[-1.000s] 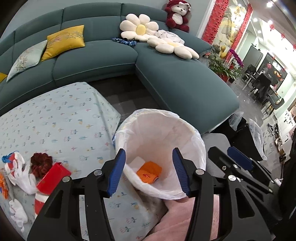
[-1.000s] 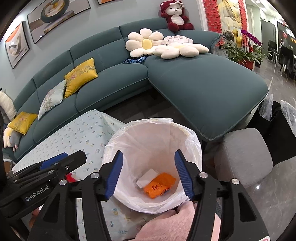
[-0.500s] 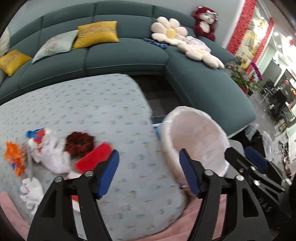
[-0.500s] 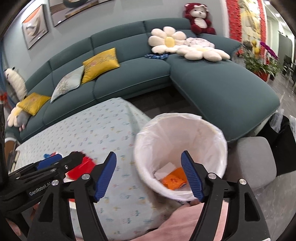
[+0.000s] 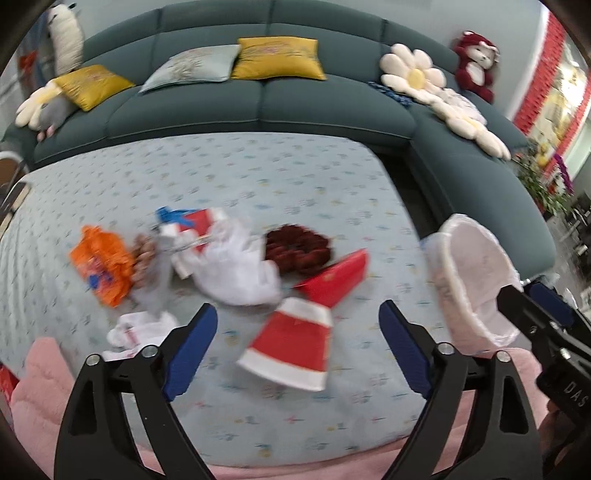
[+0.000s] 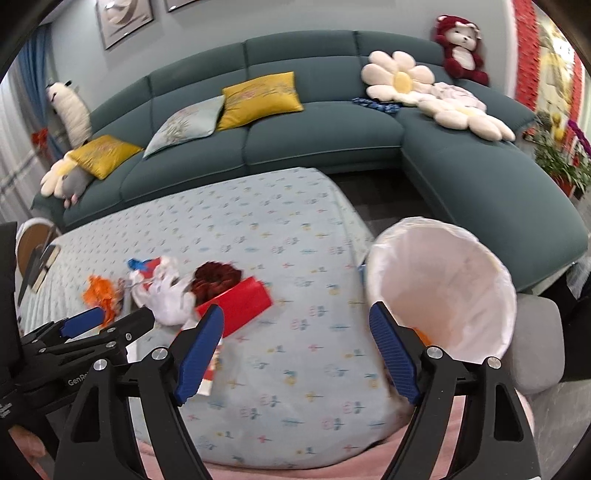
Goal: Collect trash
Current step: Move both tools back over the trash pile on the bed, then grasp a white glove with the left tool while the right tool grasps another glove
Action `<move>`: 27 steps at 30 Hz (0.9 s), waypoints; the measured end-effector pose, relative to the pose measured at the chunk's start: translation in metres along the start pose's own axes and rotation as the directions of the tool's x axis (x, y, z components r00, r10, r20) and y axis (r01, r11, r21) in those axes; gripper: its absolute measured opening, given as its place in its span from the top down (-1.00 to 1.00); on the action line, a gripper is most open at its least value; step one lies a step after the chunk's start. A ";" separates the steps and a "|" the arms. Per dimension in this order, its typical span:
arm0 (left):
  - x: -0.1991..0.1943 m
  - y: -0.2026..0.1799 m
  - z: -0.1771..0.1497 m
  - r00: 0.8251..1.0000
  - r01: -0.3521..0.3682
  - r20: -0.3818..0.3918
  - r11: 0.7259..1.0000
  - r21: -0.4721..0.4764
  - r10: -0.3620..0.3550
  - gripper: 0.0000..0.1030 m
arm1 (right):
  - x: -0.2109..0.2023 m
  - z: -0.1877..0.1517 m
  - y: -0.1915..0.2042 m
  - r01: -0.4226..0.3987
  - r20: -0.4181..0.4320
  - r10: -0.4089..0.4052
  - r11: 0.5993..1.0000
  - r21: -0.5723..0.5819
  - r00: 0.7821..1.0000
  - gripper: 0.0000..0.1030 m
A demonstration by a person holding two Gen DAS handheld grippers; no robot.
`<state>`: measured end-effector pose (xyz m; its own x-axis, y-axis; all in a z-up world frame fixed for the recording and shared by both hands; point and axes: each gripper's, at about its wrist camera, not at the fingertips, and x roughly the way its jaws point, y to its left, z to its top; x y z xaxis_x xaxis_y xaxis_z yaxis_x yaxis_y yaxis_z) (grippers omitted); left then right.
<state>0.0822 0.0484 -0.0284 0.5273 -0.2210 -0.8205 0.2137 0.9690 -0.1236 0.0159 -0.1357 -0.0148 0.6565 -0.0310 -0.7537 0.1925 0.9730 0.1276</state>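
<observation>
Red-and-white paper cup [image 5: 291,345] (blurred, perhaps crushed) on the table between the opening, empty left hand-held gripper [image 5: 297,332] jaws.

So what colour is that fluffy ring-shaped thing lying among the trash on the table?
Dark red, almost maroon: the fluffy ring shows best in the left wrist view.

Home living room; teal sectional sofa [image 6: 280,122], throw cushions [image 6: 258,99], plush bear [image 6: 460,48], framed pictures [image 6: 123,18]
</observation>
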 end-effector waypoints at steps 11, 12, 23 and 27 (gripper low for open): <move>0.014 0.086 -0.030 0.992 -0.108 -0.077 0.983 -0.151 0.098 -0.79 | 0.025 -0.003 0.064 -0.062 -0.059 0.058 0.995 -0.077 0.997 -0.50; 0.015 0.091 -0.032 0.991 -0.112 -0.085 0.980 -0.163 0.099 -0.79 | 0.028 -0.004 0.070 -0.066 -0.064 0.060 0.994 -0.088 0.996 -0.50; 0.050 0.144 -0.055 0.976 -0.150 -0.195 0.954 -0.260 0.101 -0.79 | 0.065 -0.006 0.129 -0.103 -0.117 0.083 0.978 -0.183 0.990 -0.50; 0.061 0.158 -0.063 0.969 -0.159 -0.229 0.943 -0.293 0.092 -0.79 | 0.082 -0.008 0.147 -0.112 -0.138 0.084 0.971 -0.212 0.987 -0.50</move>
<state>0.0963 0.1947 -0.1337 0.3423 -0.0994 -0.9343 -0.1233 0.9811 -0.1495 0.0923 0.0065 -0.0630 0.5635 0.0825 -0.8220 -0.0416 0.9966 0.0715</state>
